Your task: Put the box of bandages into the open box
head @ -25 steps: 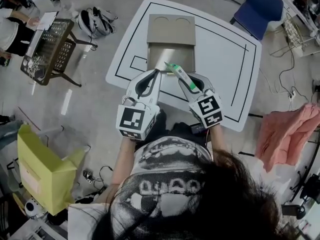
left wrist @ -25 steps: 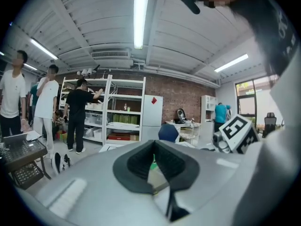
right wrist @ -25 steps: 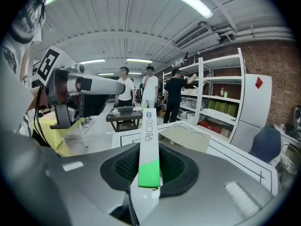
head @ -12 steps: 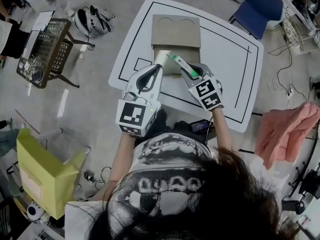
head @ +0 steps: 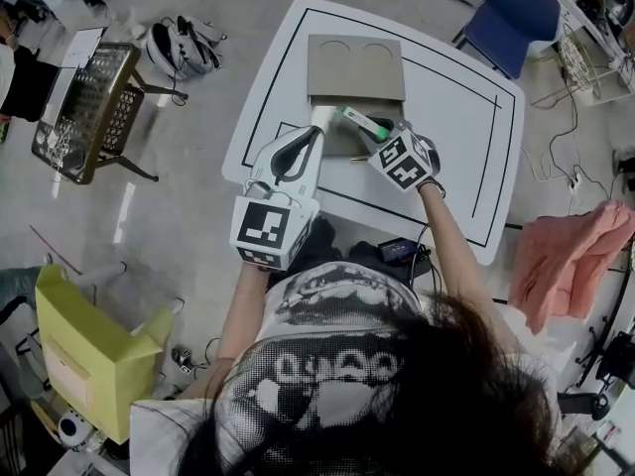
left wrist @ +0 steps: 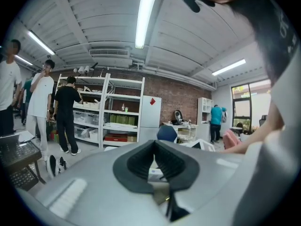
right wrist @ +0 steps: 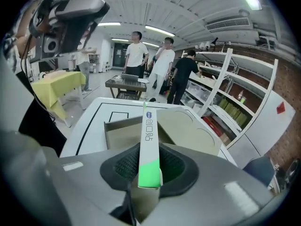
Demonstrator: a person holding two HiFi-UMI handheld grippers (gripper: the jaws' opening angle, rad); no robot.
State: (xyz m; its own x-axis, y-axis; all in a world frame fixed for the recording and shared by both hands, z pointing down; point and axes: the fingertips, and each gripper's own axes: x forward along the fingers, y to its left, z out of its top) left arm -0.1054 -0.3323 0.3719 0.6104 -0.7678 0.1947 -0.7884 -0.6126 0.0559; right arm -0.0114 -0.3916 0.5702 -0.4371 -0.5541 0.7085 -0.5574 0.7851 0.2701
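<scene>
Over the open box [head: 342, 144] in the middle of the white surface [head: 446, 97], the right gripper [head: 373, 135] holds the bandage box [right wrist: 148, 140] edge-up, its jaws gripping the green end. The pick-up looks done; lowering it in and letting go are left. The left gripper [head: 316, 135] hangs at the open box's near left corner, its jaws seemingly closed on nothing. The bandage box carries a blue oval logo and grey lettering, too small to read.
</scene>
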